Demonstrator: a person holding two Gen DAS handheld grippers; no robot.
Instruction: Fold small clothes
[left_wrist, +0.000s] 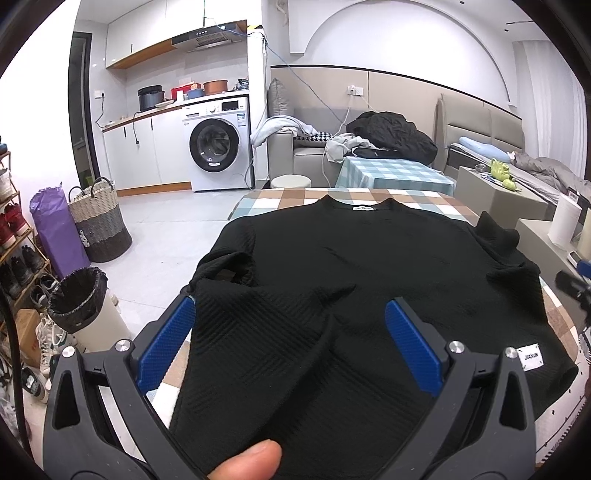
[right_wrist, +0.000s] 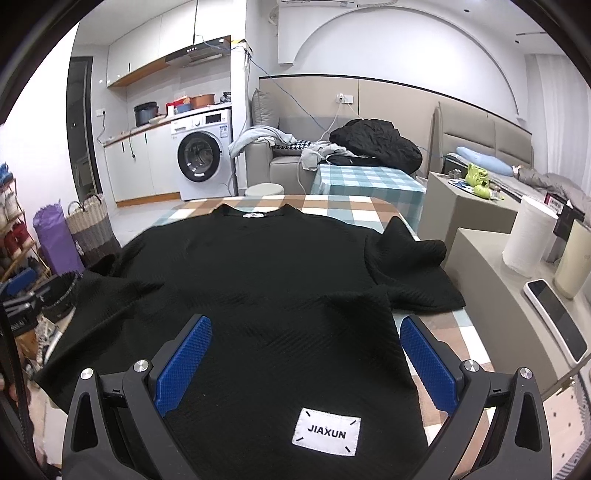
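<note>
A black textured T-shirt (left_wrist: 369, 251) lies spread on a checked tablecloth (left_wrist: 288, 195), collar far from me. Its hem has a white JIAXUN label (right_wrist: 327, 432). My left gripper (left_wrist: 290, 314) is open over the shirt's near left hem, blue pads (left_wrist: 168, 339) on either side of rumpled fabric, not closed on it. My right gripper (right_wrist: 304, 332) is open over the shirt (right_wrist: 258, 266) at its near right hem, just beyond the label. The right sleeve (right_wrist: 406, 258) is bunched up. The left sleeve (left_wrist: 225, 266) is crumpled at the table's left edge.
A bin with a black liner (left_wrist: 79, 299), a woven basket (left_wrist: 99, 225) and a shoe rack (left_wrist: 18, 254) stand left of the table. A paper roll (right_wrist: 528, 236) and a phone (right_wrist: 557, 317) sit on a ledge to the right. A second checked table (right_wrist: 365, 181) stands behind.
</note>
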